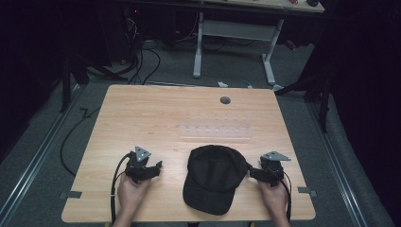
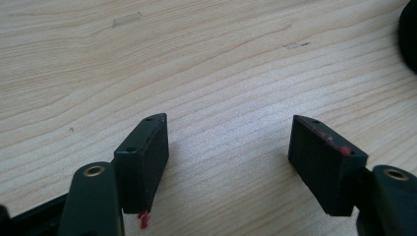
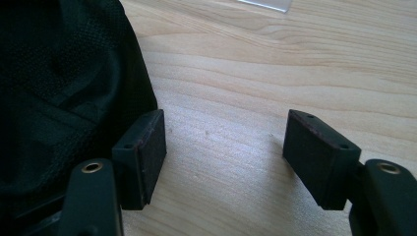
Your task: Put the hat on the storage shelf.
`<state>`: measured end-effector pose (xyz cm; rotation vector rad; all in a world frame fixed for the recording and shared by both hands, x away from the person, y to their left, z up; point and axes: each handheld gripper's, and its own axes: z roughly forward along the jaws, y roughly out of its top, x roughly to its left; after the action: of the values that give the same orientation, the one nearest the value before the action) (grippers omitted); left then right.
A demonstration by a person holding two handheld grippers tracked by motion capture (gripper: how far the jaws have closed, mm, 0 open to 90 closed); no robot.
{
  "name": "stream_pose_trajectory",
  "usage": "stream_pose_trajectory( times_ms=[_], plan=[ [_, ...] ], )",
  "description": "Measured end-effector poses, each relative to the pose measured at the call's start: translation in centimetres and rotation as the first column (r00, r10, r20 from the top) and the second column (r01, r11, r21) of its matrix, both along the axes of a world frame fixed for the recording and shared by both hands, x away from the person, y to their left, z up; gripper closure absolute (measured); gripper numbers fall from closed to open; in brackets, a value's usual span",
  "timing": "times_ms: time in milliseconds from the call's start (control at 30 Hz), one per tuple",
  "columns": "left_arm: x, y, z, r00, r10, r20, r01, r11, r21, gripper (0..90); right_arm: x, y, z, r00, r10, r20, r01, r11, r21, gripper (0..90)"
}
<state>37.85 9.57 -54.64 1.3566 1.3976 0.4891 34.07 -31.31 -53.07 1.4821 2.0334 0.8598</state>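
Wooden counter (image 1: 142, 118), pale grain, carries a black baseball cap (image 1: 213, 177) at its near edge, a little right of centre, crown toward the far side, brim toward the near edge. A faint clear plastic strip (image 1: 215, 130) lies flat just beyond the cap; a small grey grommet (image 1: 225, 100) sits farther off near the far edge. Left gripper (image 1: 152, 169) rests low over bare wood, near the cap's left side but apart from it, jaws spread wide with nothing between them; in the left gripper view the cap (image 2: 409, 34) is a dark sliver at the far right. Right gripper (image 1: 251, 172) sits at the cap's right side, jaws likewise wide and empty; in the right gripper view the nearer jaw appears against or just beside the fabric (image 3: 64, 88), the other jaw over wood. Contact itself not clear. Risks, as judged: soft crown may collapse or bunch if pinched on one layer only; a one-sided grip from the right could drag or spin the cap toward the left rather than lift it; cap lies near the counter's near edge, so a push could tip the brim over.
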Motion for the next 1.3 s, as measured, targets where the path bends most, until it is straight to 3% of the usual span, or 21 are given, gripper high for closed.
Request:
stream_pose_trajectory(
  times_ms=[733,1167,1300],
  plan=[
    [-0.06,-0.01,0.01,1.0,0.004,-0.002,-0.004,1.0,0.0,31.5,0.03,-0.02,0.01,1.0,-0.003,0.001,0.003,1.0,0.001,35.0],
    [-0.04,0.02,0.02,1.0,0.004,-0.002,-0.004,1.0,-0.004,31.5,-0.03,-0.31,0.11,0.999,-0.044,0.005,0.044,0.999,0.013,45.8],
    [-0.05,-0.02,0.0,1.0,0.005,-0.001,-0.005,1.0,0.001,31.3,-0.14,-0.95,0.52,0.997,-0.077,0.004,0.077,0.996,0.039,49.6]
  ],
)
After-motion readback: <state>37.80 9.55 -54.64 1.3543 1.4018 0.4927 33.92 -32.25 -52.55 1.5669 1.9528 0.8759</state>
